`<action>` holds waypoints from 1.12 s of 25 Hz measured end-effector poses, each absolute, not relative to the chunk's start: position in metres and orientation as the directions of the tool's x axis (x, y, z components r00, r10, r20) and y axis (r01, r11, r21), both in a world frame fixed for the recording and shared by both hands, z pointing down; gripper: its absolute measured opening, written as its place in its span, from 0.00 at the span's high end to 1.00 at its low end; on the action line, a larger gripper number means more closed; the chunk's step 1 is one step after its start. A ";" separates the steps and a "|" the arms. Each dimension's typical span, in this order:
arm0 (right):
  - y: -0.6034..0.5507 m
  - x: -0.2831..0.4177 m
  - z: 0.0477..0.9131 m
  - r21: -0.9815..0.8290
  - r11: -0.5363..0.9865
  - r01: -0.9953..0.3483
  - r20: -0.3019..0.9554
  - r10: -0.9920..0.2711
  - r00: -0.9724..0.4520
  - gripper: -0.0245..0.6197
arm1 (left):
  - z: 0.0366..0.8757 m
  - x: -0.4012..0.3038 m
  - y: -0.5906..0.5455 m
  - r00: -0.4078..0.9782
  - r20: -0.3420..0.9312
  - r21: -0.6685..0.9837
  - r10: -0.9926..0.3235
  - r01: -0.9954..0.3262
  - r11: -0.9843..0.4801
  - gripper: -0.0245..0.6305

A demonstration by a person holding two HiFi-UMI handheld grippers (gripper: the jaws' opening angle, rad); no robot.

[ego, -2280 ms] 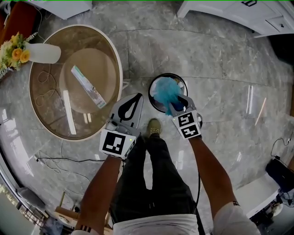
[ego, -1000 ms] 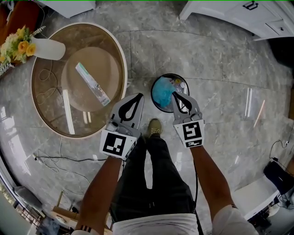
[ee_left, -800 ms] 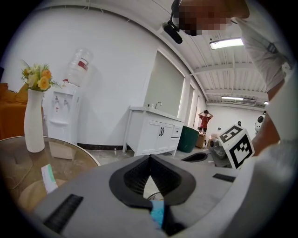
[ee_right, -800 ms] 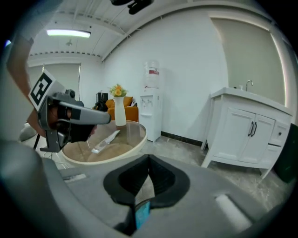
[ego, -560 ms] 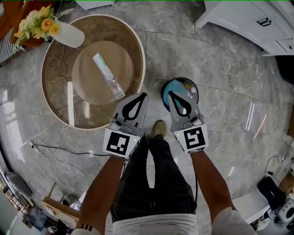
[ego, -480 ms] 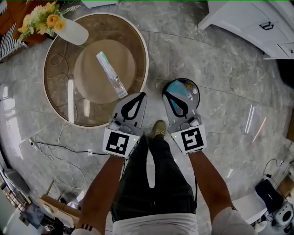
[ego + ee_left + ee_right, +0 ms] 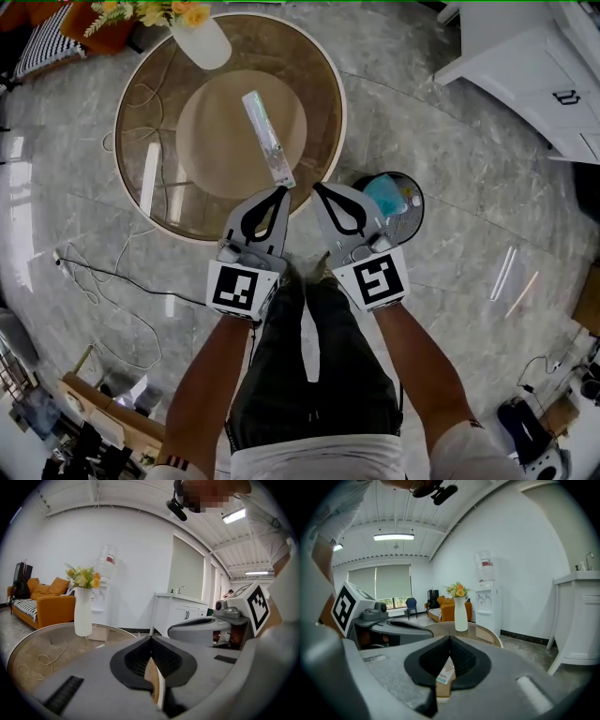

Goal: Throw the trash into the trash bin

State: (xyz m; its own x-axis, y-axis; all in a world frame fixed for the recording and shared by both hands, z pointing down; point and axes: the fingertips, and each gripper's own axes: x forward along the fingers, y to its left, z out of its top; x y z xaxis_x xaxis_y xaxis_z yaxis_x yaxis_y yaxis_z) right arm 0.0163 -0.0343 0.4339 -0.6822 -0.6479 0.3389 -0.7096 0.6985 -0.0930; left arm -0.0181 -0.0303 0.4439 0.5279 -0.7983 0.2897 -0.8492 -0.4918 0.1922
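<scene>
Two tongs: left tongs [image 7: 280,191], right tongs [image 7: 318,187], both closed, empty. One wrapper [image 7: 268,139] on counter [image 7: 155,112]. One trash bin [image 7: 419,201].

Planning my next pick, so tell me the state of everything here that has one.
left tool: shut, empty.
right tool: shut, empty.
trash bin: upright, open top, blue trash inside.
long wrapper: lying flat on the round table, not binned.
vase: upright on the table, flowers in it.
</scene>
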 end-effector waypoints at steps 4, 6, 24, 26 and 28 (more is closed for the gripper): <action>-0.033 -0.004 0.442 -0.092 0.710 -0.698 0.342 -0.636 -0.691 0.96 | 0.449 -0.040 -0.031 0.506 0.273 0.181 -0.818 -0.862 -0.473 0.96; -0.034 -0.012 0.446 -0.089 0.712 -0.696 0.346 -0.633 -0.692 0.96 | 0.452 -0.049 -0.031 0.504 0.279 0.180 -0.818 -0.864 -0.471 0.96; -0.069 -0.062 0.524 -0.076 0.680 -0.729 0.527 -0.593 -0.608 0.79 | 0.483 -0.103 -0.051 0.524 0.321 0.209 -0.789 -0.852 -0.481 0.96; -0.071 -0.066 0.534 -0.073 0.676 -0.733 0.552 -0.585 -0.594 0.74 | 0.486 -0.106 -0.054 0.526 0.321 0.217 -0.788 -0.850 -0.479 0.96; -0.072 -0.069 0.546 -0.074 0.676 -0.733 0.588 -0.564 -0.580 0.68 | 0.487 -0.108 -0.057 0.531 0.320 0.223 -0.785 -0.847 -0.482 0.96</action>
